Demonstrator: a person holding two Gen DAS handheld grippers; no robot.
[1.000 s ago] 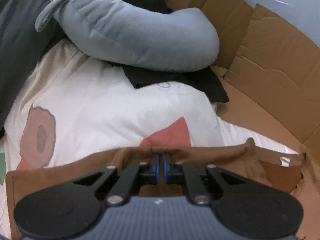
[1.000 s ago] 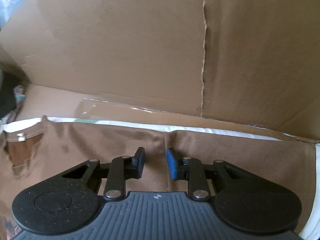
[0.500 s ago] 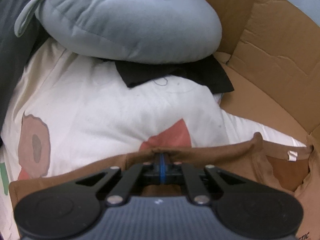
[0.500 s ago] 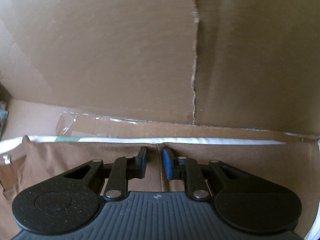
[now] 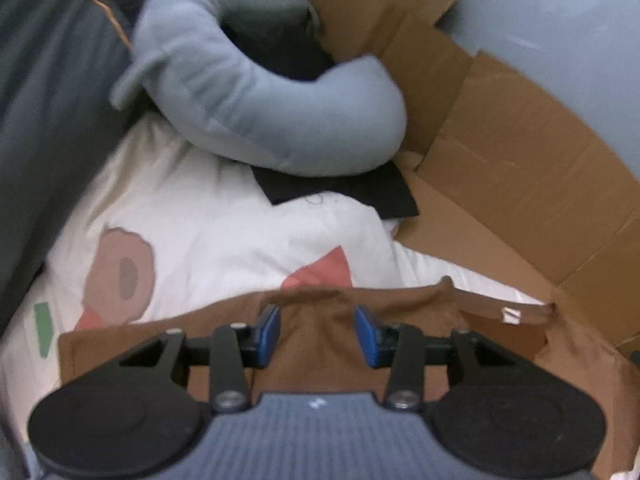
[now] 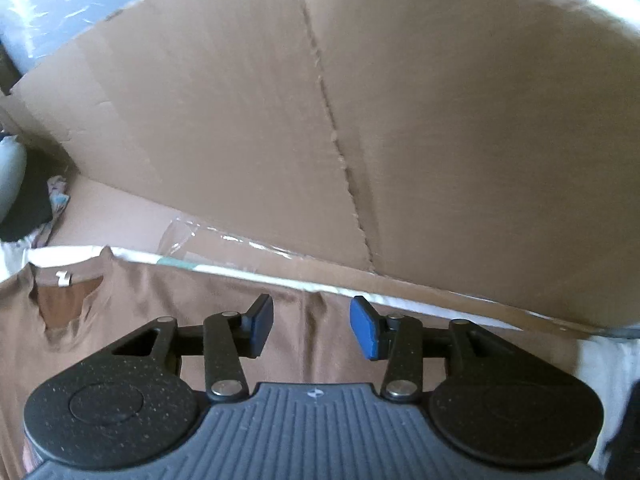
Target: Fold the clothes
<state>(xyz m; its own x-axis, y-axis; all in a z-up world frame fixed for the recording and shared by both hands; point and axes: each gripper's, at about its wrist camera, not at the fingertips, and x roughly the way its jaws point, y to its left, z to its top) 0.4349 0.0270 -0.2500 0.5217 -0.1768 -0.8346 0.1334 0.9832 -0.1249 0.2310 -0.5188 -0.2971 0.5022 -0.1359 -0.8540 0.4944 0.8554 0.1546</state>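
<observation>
A brown T-shirt (image 5: 400, 304) lies flat on a white printed bed cover (image 5: 224, 236), its neck opening with a white label (image 5: 511, 314) to the right in the left wrist view. My left gripper (image 5: 316, 330) hovers above the shirt's upper edge; its jaws are opening and its blue pads (image 5: 269, 330) touch no cloth. In the right wrist view the same shirt (image 6: 160, 308) shows its collar label (image 6: 63, 278) at the left. My right gripper (image 6: 310, 326) is above the shirt's top edge, jaws opening, nothing pressed between them.
A grey-blue curved pillow (image 5: 256, 96) rests on black cloth (image 5: 344, 192) at the far end of the cover. Dark bedding (image 5: 44, 112) runs along the left. Cardboard walls (image 5: 520, 168) stand to the right and straight ahead (image 6: 360, 120), close beyond the shirt's edge.
Both grippers have let go of the shirt's upper edge and risen. The left went from shut on a pinched fold to open; the right widened. The shirt has dropped flat.
</observation>
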